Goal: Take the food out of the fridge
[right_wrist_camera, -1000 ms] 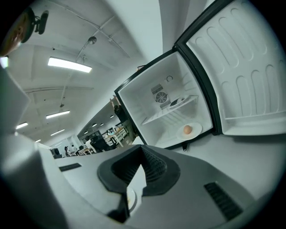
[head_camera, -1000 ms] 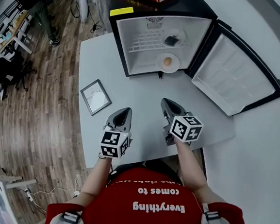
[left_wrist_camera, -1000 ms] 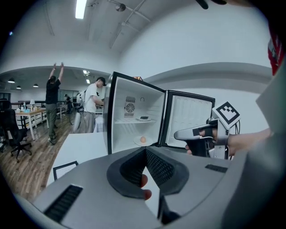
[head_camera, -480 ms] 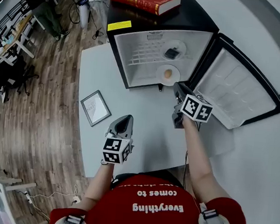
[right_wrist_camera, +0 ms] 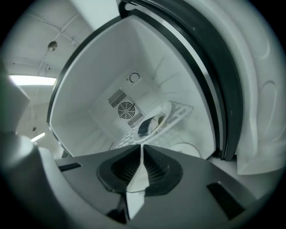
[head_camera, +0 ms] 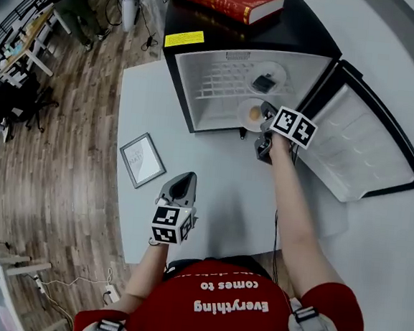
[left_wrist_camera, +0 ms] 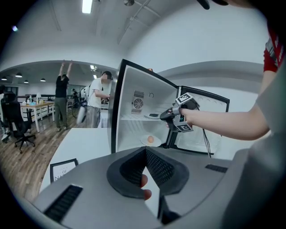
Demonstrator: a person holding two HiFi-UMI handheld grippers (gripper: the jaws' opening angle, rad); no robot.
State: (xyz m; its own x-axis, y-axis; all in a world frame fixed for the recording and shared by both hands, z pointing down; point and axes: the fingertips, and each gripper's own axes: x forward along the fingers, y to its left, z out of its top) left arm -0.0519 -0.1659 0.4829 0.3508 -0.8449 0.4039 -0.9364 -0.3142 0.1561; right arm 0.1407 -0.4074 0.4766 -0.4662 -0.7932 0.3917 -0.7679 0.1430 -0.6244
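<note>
Handling: egg-like food (head_camera: 255,113) — I judge it light, hard-shelled, fragile and apt to roll; better to take its plate (head_camera: 241,116) by the near rim.
Appearance: small, round, tan, on white.
Location: fridge (head_camera: 201,67) floor, near the open front; a dark item (head_camera: 264,82) sits plated on the shelf above.
Right side: my right gripper (head_camera: 269,110) at the fridge mouth — fingers pressed together, empty.
Left side: my left gripper (head_camera: 185,179) over the surface (head_camera: 214,162), fingers together, empty.
</note>
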